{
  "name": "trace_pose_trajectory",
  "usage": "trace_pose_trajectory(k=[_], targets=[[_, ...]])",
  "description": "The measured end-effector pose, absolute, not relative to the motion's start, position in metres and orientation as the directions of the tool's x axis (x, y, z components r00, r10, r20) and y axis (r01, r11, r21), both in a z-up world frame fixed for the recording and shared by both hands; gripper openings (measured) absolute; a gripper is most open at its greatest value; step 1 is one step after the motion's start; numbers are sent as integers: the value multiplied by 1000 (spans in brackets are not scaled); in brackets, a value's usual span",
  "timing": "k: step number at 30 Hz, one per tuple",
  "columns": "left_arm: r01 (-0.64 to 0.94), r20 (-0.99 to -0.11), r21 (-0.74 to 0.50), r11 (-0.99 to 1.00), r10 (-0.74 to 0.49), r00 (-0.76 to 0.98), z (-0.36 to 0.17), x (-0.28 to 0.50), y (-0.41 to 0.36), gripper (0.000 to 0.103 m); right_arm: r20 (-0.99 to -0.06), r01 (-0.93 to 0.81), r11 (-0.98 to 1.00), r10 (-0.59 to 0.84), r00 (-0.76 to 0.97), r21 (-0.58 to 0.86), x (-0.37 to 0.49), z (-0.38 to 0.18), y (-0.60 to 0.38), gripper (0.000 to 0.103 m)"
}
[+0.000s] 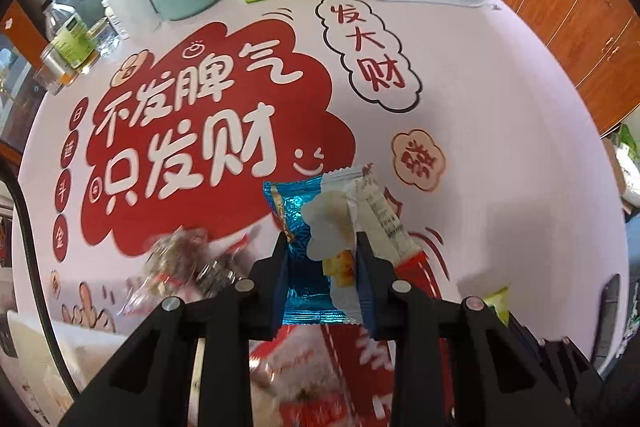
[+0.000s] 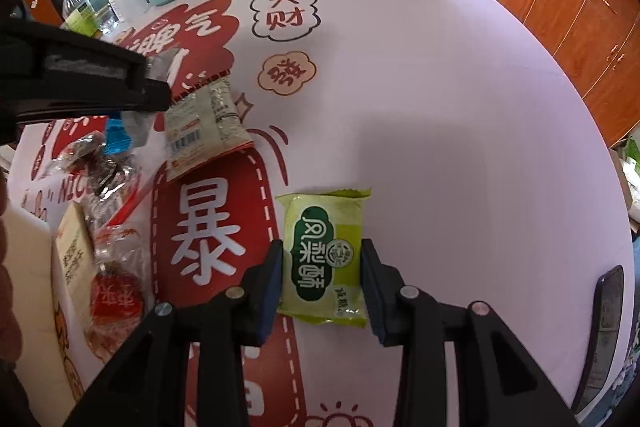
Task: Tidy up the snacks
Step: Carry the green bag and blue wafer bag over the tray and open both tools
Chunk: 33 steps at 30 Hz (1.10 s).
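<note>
Green 凤梨酥 packet point(image 2: 325, 259), 暴 on tablecloth point(image 2: 440, 107)

"发大财" on tablecloth point(image 1: 500, 155), "凤梨酥" on green packet point(image 2: 326, 259)

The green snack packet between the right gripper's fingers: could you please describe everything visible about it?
The green snack packet is a flat, glossy yellow-green pouch with crimped ends and a dark green label bearing white characters. It lies flat on the tablecloth, partly on its red print. The right gripper brackets both sides; the blue pads look at or near its edges.

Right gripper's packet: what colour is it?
Yellow-green packet with a dark green label, clearest in the right wrist view.
</note>
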<state>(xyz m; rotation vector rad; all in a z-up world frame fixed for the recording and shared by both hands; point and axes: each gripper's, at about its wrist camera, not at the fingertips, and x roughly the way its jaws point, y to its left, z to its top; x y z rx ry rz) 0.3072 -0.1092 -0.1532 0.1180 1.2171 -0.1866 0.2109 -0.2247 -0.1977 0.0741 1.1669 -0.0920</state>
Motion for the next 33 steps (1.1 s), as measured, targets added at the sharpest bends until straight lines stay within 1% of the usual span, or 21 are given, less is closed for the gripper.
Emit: trace_pose_trajectory(k=[5,11,19,22,27,33], targets=[[232,-930,-43,972,-124,347,-118,276,-99,28,-910,95,994,1,415,45,197,-177,-220,37],[286,-925,-99,953,-194,327,-79,215,-81,28,-881,47,997,33,471,62,170,-135,-204,37],[360,-911,-132,924,-257,324,-33,130,-20,28,-849,7,995,81,522,100,124,-86,-171,37],[359,-904,-101,928,-236,355,-18,104,14,28,-844,-6,995,90,528,102,108,-74,-152,37],[311,-887,-38,950,-175,427,3,69,82,28,-833,-46,993,118,541,111,82,-54,-104,37],[238,-889,20,971,-91,449,-2,45,152,28,-815,-108,987,160,557,120,59,-31,-39,37]])
